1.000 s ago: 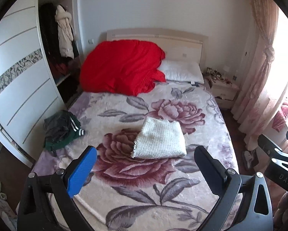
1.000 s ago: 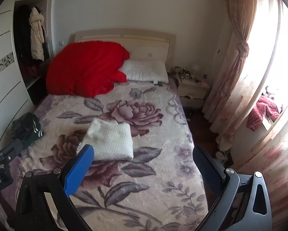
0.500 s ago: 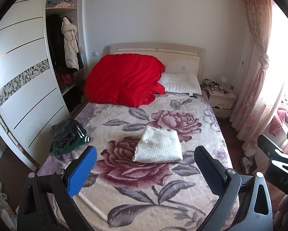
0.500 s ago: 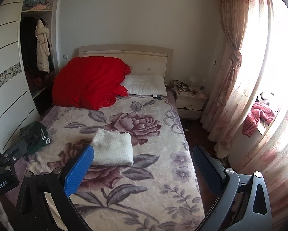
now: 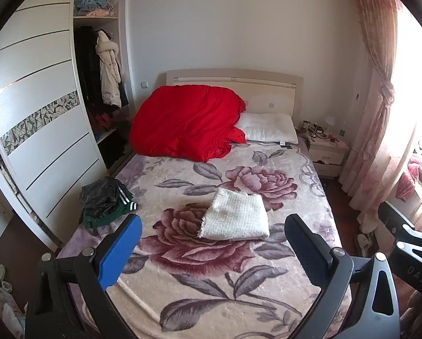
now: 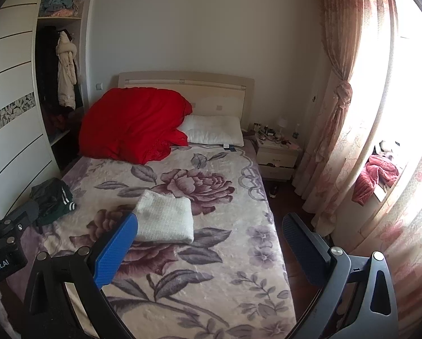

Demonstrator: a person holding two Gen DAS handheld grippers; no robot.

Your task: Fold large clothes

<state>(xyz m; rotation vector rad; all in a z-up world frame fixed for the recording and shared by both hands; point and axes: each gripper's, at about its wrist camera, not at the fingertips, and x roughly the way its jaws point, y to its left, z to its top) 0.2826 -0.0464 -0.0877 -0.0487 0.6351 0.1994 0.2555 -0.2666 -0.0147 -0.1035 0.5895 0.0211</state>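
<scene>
Both grippers up & away from the bed (image 5: 310, 169) right now, nothing in either one. Left gripper (image 5: 211, 245) has its jaws spread wide, empty; right gripper (image 6: 209, 243) same, jaws wide apart, holding nothing. Landmark = the white knit garment (image 5: 233, 217), lying mid-bed on the floral blanket (image 5: 199, 282), already in a neat rectangular stack w/ a frayed edge showing on its left side. Looks done, so I'd judge that fold is finished & we're between items. To the left of the white knit, near the bed's edge by the wardrobe (image 5: 41, 113), sits a crumpled dark green garment (image 5: 106, 203) w/ white stripes, not folded, well apart from the stack. Beyond the white knit, toward the headboard, a red duvet (image 5: 185, 124) is heaped up next to a white pillow (image 5: 267, 131). Next move, prob: swing both grippers left to the green heap, pinch two corners or the shoulders, lift & shake it flat on open blanket in front of the white knit. Needs room so the finished stack doesn't get dragged. Green fabric looks slick & bunched, so finding a real edge may take a try or two.
</scene>
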